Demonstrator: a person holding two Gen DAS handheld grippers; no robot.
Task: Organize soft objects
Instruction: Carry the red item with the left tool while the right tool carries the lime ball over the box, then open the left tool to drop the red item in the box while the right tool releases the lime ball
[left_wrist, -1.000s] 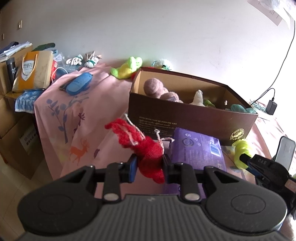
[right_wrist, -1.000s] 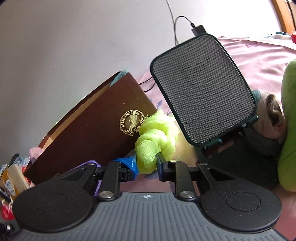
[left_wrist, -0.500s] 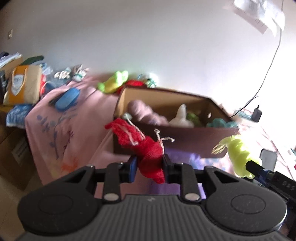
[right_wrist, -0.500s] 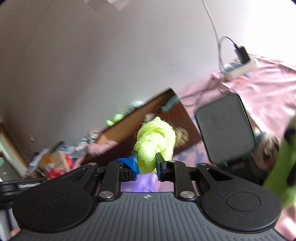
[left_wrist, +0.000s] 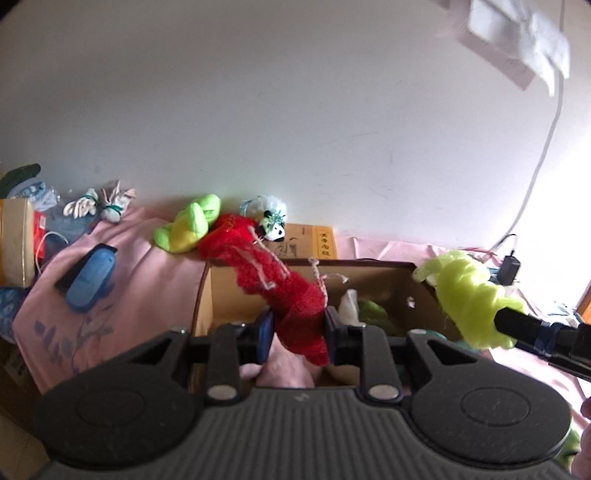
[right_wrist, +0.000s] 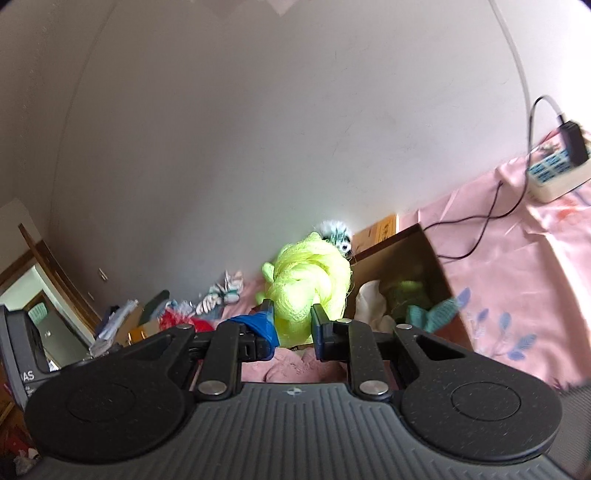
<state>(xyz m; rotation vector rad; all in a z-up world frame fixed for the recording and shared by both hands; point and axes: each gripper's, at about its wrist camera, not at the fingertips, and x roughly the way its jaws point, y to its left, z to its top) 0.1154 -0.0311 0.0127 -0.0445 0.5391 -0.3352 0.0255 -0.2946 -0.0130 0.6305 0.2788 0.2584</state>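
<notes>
Above the open brown box (left_wrist: 369, 280), already partly filled, a red knit piece (left_wrist: 295, 295) is pinched by the left hand-held gripper (left_wrist: 299, 326) and a yellow-green bundle (right_wrist: 310, 284) by the right hand-held gripper (right_wrist: 293, 325); both remain unreleased, and a green plush (left_wrist: 188, 225) is left outside.

The brown box (left_wrist: 373, 267) has its near wall and much of its inside hidden behind the left gripper's (left_wrist: 297, 326) body. The red knit piece's (left_wrist: 291, 299) lower end drops out of sight between the jaws. Clutter at the far left (left_wrist: 22, 229) is cut by the picture's edge. The papers on the wall (left_wrist: 517, 40) are blurred, unreadable.
</notes>
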